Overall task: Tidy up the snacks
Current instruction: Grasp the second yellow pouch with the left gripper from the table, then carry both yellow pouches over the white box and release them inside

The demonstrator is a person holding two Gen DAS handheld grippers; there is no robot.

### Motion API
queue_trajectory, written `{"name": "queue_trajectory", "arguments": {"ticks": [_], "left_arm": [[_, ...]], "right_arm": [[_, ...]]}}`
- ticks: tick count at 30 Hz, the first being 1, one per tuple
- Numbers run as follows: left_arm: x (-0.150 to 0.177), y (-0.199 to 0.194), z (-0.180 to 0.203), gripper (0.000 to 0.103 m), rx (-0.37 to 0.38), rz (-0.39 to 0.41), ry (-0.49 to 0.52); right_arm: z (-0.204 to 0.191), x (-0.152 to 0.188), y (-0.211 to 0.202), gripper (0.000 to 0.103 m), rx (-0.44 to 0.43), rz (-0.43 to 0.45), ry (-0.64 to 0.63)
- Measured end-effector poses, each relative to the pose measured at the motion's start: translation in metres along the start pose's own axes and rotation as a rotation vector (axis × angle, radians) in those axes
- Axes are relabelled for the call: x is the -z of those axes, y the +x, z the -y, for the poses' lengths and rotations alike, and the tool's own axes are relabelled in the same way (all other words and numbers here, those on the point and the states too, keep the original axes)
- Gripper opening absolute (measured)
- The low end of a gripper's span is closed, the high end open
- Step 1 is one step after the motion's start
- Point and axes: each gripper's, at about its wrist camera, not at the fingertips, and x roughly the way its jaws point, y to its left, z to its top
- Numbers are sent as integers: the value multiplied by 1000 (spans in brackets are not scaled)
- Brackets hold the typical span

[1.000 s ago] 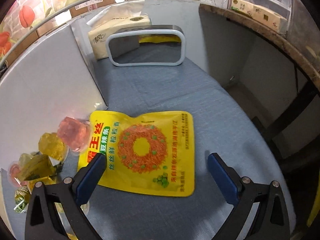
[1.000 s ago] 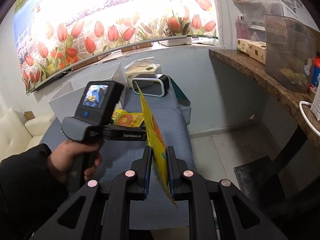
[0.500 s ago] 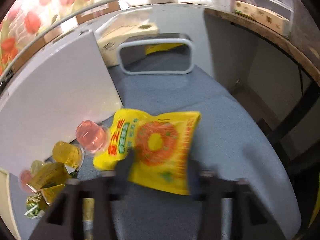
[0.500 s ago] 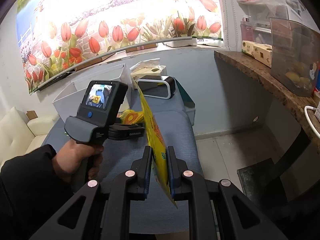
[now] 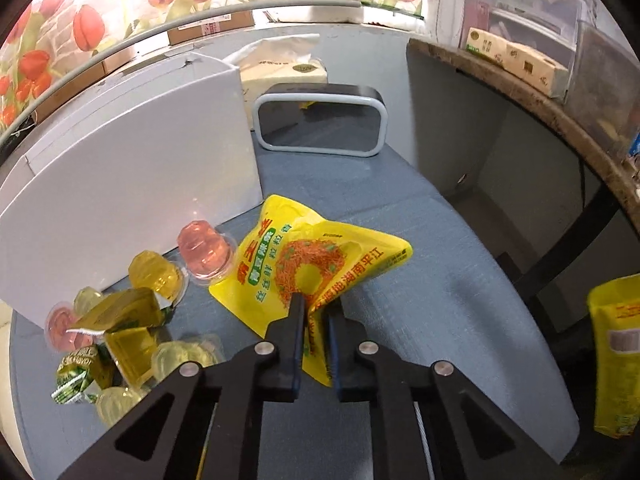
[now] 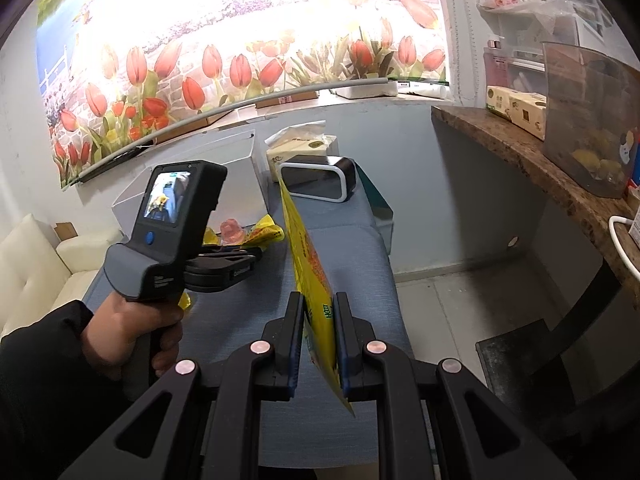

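At the far left of the left wrist view, a loose cluster of jelly cups (image 5: 160, 280) and small wrapped snacks is seen on the blue-grey table (image 5: 460, 280), just in front of a white box (image 5: 132, 184). Right of the cluster, a yellow snack pouch (image 5: 316, 264) is pinched at its near edge by the left gripper (image 5: 316, 320), whose jaws have just been closing onto it; the pouch is creased and partly raised, its far corners close to the table. Behind it a grey-rimmed rectangular object (image 5: 320, 124) stands in front of a tissue pack (image 5: 284, 72). Further right, a second yellow pouch (image 6: 310, 276) is clamped edge-on and upright in the right gripper (image 6: 318, 336), clear of the table. For a clean lift, the left grip is best kept firm and the pouch raised steadily, away from the jelly cups, so none is dragged or knocked.
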Motion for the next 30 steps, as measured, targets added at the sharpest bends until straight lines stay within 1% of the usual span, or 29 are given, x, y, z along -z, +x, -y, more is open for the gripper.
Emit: {"name": "queue_trajectory", "arguments": {"ticks": [9, 11, 14, 19, 22, 25, 30], "left_arm": [[6, -25, -4, 10, 43, 23, -15], [17, -49, -5, 9, 46, 41, -11], [23, -66, -9, 9, 80, 54, -32], [24, -87, -7, 9, 95, 83, -36], [27, -108, -9, 9, 104, 116, -39], [26, -138, -14, 10, 107, 166, -32], [23, -184, -42, 10, 86, 241, -63]], "right_arm": [[-7, -1, -4, 15, -5, 8, -7], [-9, -1, -5, 15, -8, 10, -8], [-13, -1, -8, 15, -11, 16, -13], [-19, -2, -11, 15, -17, 25, -20], [-22, -5, -13, 15, -20, 33, -26], [-26, -10, -10, 15, -32, 37, -27], [-47, -28, 2, 15, -83, 50, -58]]}}
